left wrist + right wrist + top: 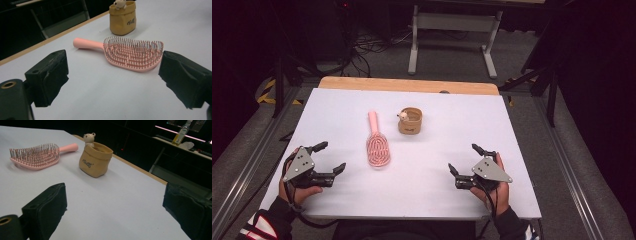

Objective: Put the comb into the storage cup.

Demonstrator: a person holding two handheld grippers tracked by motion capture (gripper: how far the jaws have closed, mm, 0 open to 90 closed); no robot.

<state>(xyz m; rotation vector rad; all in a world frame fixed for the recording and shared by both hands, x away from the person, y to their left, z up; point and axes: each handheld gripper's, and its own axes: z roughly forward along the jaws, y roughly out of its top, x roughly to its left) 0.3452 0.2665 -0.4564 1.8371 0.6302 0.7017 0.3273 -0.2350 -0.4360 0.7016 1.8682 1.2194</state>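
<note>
A pink hairbrush [376, 142] lies bristles up on the white table [422, 190], handle pointing away from me. To its right stands a small tan fabric pouch [410, 120] with a little bear figure [402, 116] at its rim. My left gripper [330, 157] rests near the table's front left, open and holding nothing; in its own view the hairbrush [130, 52] and the pouch [123, 18] lie ahead. My right gripper [465, 160] sits at the front right, open and holding nothing too; it looks toward the pouch [95, 161] and the hairbrush [37, 155].
A wooden strip [407, 85] borders the table's far edge. Beyond it stand a grey metal frame [452, 35] and cables on the floor. A bottle [180, 133] stands on a dark shelf far off in the right gripper view.
</note>
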